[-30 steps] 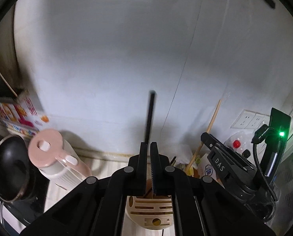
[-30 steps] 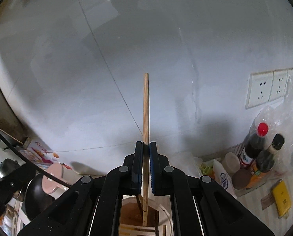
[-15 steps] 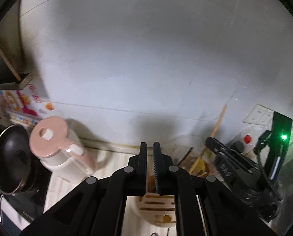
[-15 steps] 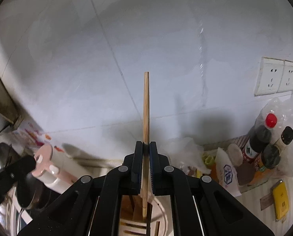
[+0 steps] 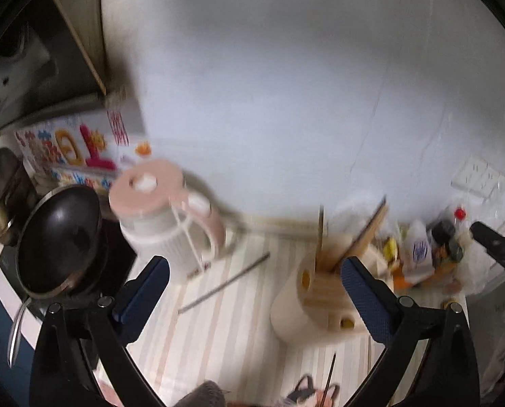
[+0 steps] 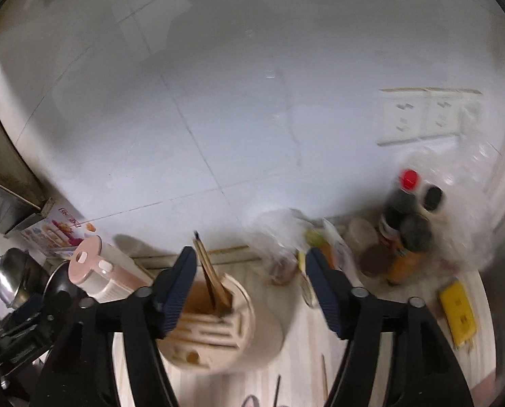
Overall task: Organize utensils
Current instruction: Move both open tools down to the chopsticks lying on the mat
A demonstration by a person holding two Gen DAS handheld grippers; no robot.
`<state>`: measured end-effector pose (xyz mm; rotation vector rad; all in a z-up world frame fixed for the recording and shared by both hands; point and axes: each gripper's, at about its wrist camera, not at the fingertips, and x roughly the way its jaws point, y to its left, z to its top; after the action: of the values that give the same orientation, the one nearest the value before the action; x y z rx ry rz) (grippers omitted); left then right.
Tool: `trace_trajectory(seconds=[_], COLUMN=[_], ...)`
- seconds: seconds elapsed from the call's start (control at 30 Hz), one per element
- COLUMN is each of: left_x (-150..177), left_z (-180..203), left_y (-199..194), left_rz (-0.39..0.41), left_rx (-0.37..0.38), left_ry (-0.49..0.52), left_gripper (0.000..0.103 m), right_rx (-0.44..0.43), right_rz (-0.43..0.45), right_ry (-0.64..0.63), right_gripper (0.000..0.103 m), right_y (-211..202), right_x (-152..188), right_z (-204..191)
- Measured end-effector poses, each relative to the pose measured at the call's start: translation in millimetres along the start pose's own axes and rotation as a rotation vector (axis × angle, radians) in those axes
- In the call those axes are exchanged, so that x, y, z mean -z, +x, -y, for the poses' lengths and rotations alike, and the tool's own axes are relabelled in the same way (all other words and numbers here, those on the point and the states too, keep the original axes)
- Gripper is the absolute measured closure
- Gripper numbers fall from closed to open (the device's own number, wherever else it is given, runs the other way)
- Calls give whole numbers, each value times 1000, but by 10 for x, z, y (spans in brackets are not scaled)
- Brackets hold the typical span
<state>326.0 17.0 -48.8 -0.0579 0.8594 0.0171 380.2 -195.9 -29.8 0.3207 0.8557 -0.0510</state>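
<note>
A beige utensil holder (image 5: 306, 305) (image 6: 215, 332) stands on the striped counter (image 5: 239, 332) with several chopsticks (image 5: 362, 240) (image 6: 211, 278) leaning in it. My left gripper (image 5: 254, 264) hangs above the counter left of the holder. Its jaws are opening wide, with nothing held between them. My right gripper (image 6: 251, 259) is just above the holder. Its jaws are opening too, and the wooden chopsticks stand free beside its left pad (image 6: 181, 281). One metal chopstick (image 5: 225, 285) lies loose on the counter. More loose chopsticks (image 6: 323, 373) lie near the front edge.
A pink-lidded kettle (image 5: 164, 213) and a black wok (image 5: 59, 237) sit at the left. Sauce bottles (image 6: 401, 224), plastic bags and a yellow pack (image 6: 456, 312) crowd the right. The tiled wall with sockets (image 6: 422, 115) closes the back.
Both grippers have opened wide. The dark chopstick left my left gripper, the wooden one left my right, and both now stand in the holder. Both views are blurred and have shifted.
</note>
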Motion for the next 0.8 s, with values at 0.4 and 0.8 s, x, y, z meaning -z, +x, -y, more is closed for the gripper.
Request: trace_trajectory(seconds=[0.4, 0.8], left_x=[1439, 2418], left_z=[738, 1471], left_y=[871, 1763], left_rz=[-325, -634], left_rx=[26, 66], left_ry=[143, 259], left_gripper=[2, 76], right_rx=[121, 152], right_rz=[-336, -595], right_ry=[95, 97], right_gripper=[88, 87], right_y=[402, 1059], right_x=[1415, 2237], right_z=[941, 1421])
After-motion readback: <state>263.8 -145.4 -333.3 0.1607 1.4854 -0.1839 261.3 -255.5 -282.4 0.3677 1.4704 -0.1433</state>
